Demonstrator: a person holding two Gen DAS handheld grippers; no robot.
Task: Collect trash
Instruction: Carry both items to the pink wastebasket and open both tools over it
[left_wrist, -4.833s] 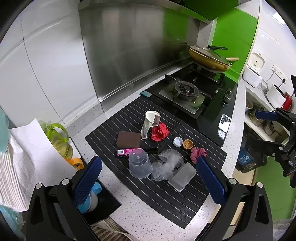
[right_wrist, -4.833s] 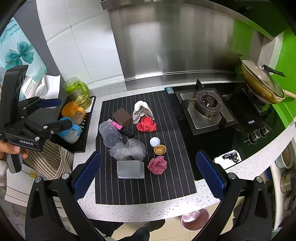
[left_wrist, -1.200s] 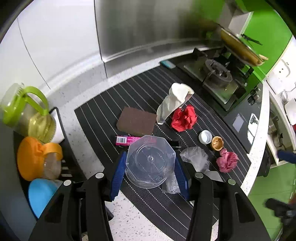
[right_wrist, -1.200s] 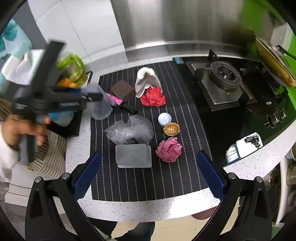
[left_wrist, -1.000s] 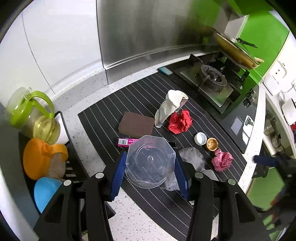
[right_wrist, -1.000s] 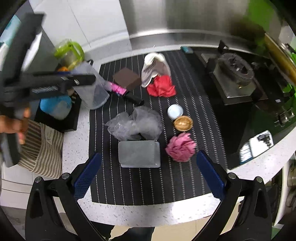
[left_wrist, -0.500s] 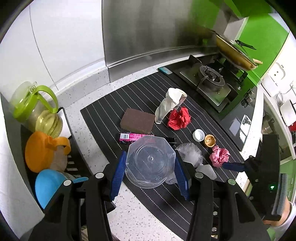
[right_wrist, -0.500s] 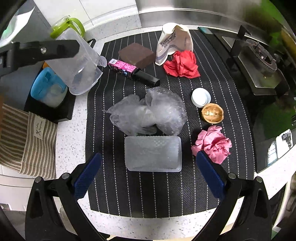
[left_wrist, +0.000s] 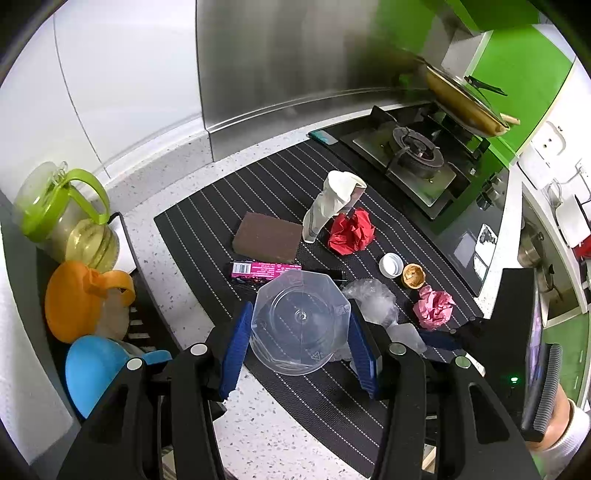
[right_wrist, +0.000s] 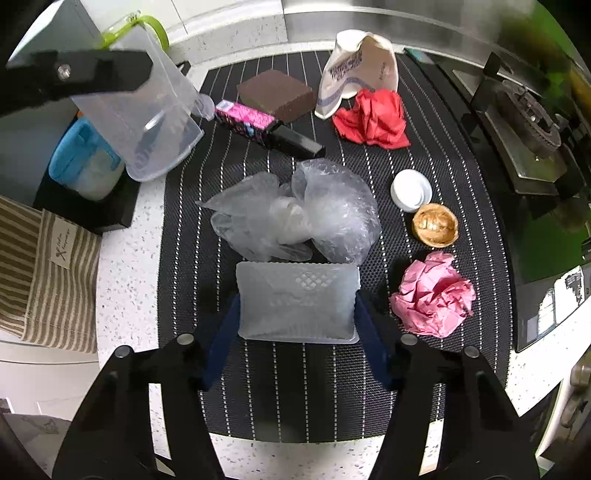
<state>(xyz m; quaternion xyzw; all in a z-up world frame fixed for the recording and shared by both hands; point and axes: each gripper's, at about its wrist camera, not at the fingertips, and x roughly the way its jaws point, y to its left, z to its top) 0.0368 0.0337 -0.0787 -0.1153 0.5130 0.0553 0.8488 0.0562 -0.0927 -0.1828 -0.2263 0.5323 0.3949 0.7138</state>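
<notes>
Left gripper (left_wrist: 300, 341) clamped on clear jug (left_wrist: 300, 322), held above surface. Right gripper (right_wrist: 297, 326) straddles translucent tray (right_wrist: 297, 301), pads touching, grip looks closed. Likely next: lift tray into jug.

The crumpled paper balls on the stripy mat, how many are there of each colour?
Red paper ball: 1
Pink paper ball: 1
Total: 2

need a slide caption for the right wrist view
Right gripper fingers flank a clear plastic tray on the striped mat.
</notes>
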